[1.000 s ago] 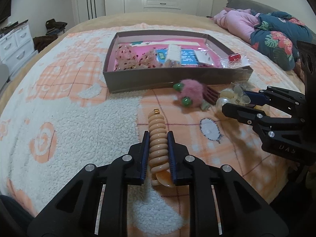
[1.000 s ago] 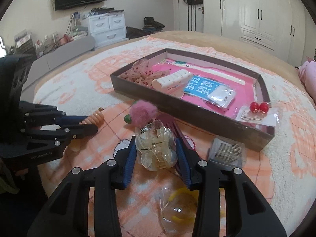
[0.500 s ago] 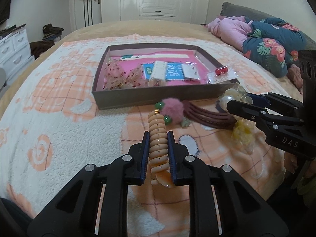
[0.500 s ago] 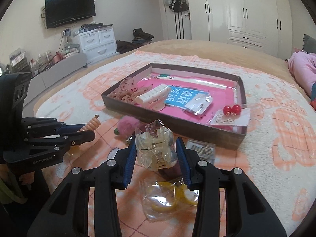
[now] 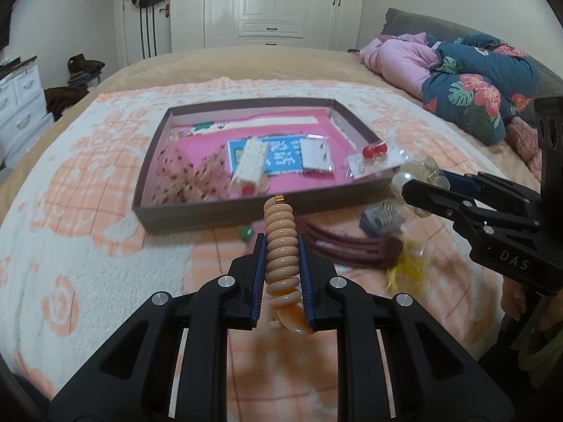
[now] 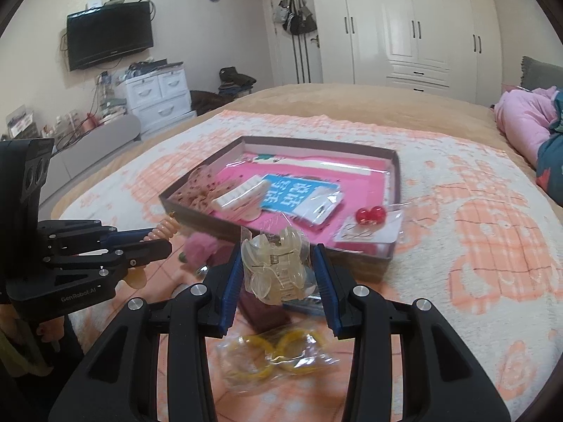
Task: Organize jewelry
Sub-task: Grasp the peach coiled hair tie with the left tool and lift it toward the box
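A coil hair tie [image 5: 281, 242] is being clenched by the left hand-held gripper [image 5: 280, 274], a clear claw clip [image 6: 276, 269] by the right hand-held gripper [image 6: 278, 281]; either could be dropped short of the box [image 5: 211, 216] if the clip's slick wrap slides.

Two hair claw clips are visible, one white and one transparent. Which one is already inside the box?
The white claw clip lies inside the brown box, on its pink floor. The transparent claw clip is outside the box, held in the right gripper.
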`<state>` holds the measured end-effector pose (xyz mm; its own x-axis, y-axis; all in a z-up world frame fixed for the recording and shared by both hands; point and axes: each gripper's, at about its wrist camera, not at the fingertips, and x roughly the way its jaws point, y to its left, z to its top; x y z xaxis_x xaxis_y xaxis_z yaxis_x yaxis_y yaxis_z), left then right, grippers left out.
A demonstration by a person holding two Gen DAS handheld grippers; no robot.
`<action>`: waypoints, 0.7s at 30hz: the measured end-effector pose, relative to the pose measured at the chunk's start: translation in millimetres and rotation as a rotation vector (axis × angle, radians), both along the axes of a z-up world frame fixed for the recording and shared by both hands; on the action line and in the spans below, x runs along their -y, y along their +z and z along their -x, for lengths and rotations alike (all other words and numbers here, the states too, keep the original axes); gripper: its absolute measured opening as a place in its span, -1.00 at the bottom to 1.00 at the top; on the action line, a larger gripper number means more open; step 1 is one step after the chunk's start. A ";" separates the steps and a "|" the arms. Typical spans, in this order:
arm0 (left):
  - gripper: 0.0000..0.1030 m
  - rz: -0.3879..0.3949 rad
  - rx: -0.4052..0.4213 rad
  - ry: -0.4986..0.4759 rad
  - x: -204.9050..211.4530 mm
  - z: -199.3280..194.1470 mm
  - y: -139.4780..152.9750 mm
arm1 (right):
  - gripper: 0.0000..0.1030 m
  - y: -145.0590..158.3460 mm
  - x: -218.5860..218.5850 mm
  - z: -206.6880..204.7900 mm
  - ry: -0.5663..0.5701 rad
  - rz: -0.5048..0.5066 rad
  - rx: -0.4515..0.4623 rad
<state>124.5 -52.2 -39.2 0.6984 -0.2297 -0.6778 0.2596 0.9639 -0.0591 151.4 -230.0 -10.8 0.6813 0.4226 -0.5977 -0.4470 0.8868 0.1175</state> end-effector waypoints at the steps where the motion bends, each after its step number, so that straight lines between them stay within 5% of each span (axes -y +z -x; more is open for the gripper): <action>1: -0.78 0.003 0.002 -0.001 1.5 -2.3 1.4 | -0.27 0.8 1.6 -1.6 -0.006 -0.002 0.001; 21: -0.78 0.039 0.014 -0.010 24.0 -58.0 9.6 | -0.27 8.1 20.2 -31.5 -0.071 -0.021 0.003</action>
